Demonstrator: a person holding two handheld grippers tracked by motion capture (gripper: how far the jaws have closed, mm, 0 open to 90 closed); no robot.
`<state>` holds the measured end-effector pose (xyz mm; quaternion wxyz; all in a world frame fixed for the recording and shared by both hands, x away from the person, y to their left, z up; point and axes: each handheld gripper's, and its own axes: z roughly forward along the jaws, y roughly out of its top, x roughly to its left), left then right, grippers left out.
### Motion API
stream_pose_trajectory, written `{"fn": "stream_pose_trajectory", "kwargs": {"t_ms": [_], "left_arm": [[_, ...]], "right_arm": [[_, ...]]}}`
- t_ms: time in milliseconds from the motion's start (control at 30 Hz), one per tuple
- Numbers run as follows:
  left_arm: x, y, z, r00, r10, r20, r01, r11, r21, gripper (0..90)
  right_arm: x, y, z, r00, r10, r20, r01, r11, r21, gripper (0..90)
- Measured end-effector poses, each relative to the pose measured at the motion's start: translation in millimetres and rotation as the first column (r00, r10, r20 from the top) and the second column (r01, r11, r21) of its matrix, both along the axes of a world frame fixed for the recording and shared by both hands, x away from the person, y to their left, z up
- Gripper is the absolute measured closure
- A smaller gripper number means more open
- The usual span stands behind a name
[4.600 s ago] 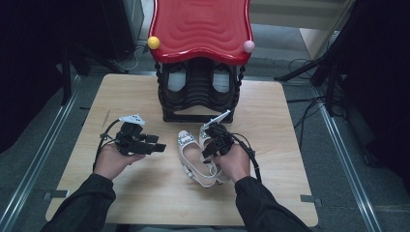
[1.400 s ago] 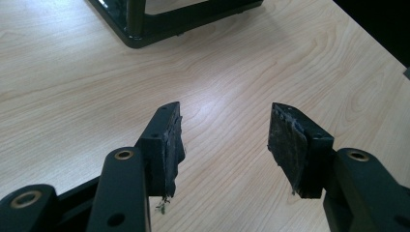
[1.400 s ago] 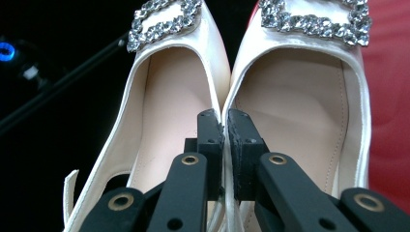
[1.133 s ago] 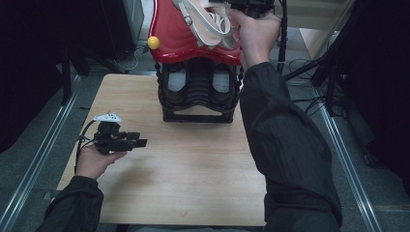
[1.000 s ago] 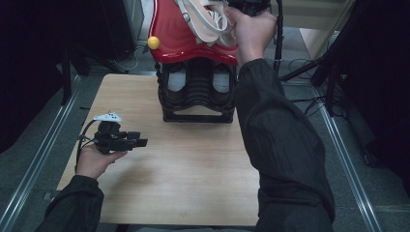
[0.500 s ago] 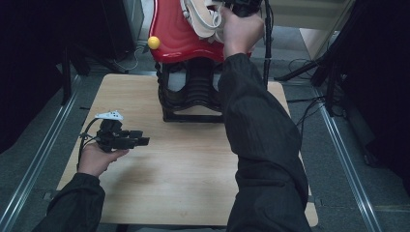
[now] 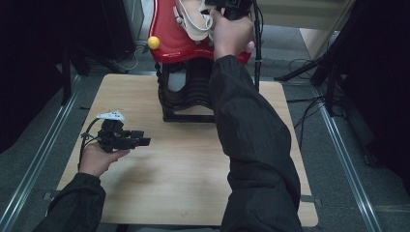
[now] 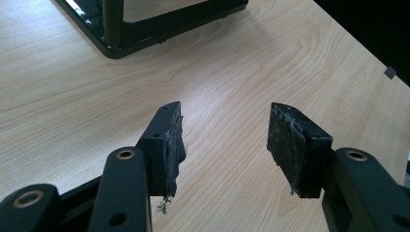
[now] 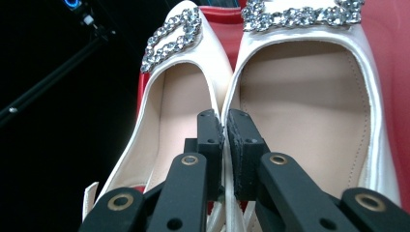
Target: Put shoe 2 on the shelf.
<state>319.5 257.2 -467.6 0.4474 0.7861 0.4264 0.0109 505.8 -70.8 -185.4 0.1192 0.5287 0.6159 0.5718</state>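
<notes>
Jaws of our right gripper point(image 9: 223, 145) are pressed together on the touching inner walls of a pair of white shoes point(image 9: 290, 96), pinching both at once, one jaw inside each. We hold the pair over the glossy red top point(image 7: 169, 38) of a black stand point(image 7: 186, 94) at the far end of the wooden surface point(image 7: 183, 183). Rhinestone trim glints across both toes.

Our left gripper point(image 7: 138, 142) hovers low over the near left of the surface, its jaws wide apart with nothing between them and bare wood beneath.

We judge the main risk to be the thin grip: two soft shoe walls between narrow pads could slide out, and one shoe could drop. The red top looks sloped and slick, so a shoe set there might slip toward its edge and fall to the floor beyond.

Near the left gripper we have plenty of open room. By the right one, cables point(image 7: 256, 58) hang close and dark equipment crowds both sides.
</notes>
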Motion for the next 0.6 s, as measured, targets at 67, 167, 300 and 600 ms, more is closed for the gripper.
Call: {"fn": "stream_pose_trajectory", "kwargs": {"t_ms": [67,167,300,600], "left_arm": [[-0.2,-0.2,0.1,1.0000,0.001,0.000,-0.001,1.0000,0.001,47.0],[0.0,-0.1,0.0,1.0000,0.000,0.002,0.000,1.0000,0.001,47.0],[0.6,-0.4,-0.2,1.0000,-0.001,0.001,0.001,1.0000,0.004,47.0],[1.1,-2.2,-0.6,1.0000,-0.002,-0.003,0.002,1.0000,0.007,47.0]], "right_arm": [[-0.7,2.4,-0.1,0.9999,-0.001,-0.015,0.001,1.0000,-0.007,86.0],[-1.8,5.6,-0.9,1.0000,-0.003,-0.001,0.003,0.9994,-0.034,85.7],[-2.1,3.9,-0.6,1.0000,-0.001,-0.002,0.001,0.9997,-0.023,82.8],[-5.5,0.7,3.7,0.9991,0.028,0.032,-0.027,0.9992,-0.030,75.4]]}}
